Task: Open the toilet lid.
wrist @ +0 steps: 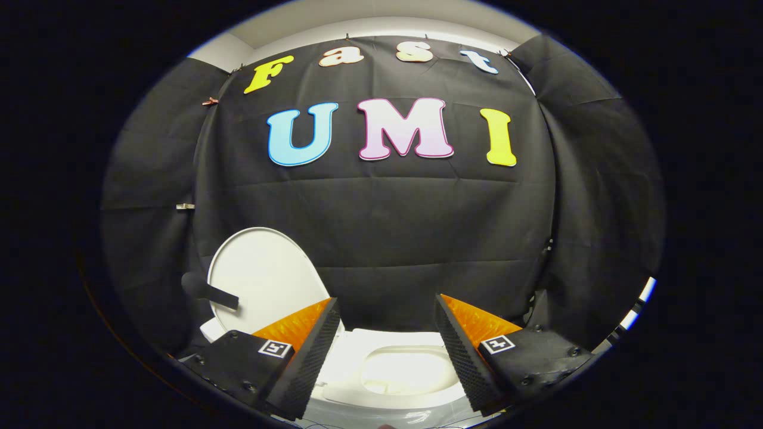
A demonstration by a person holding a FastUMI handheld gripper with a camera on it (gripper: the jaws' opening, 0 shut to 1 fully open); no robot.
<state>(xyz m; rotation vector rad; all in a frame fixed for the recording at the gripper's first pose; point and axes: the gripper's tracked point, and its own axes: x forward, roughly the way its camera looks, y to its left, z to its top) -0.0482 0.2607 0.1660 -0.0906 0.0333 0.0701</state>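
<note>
Toilet lid (265, 271) is seen raised, standing near upright behind and to one side of the toilet bowl (399, 372), resting against or just in front of the black cloth wall (381, 226); contact cannot be told. A dark strap-like handle (217, 295) is fixed to the lid's outer edge.

Toilet seat (357, 345) is seen down around the bowl, its opening exposed.

Hand-held gripper (387, 351) is held above the bowl with its 2 fingers spread wide. Nothing is gripped. The lid lies beyond and beside 1 finger, apart from it.

Step judged: opening appears done, the lid being already up. The release stage is judged to be in hand.

Next move, as judged: only a clean withdrawal from the bowl is called for, with the lid left undisturbed. If the lid is not leaning securely, a push at its handle would be needed.
</note>
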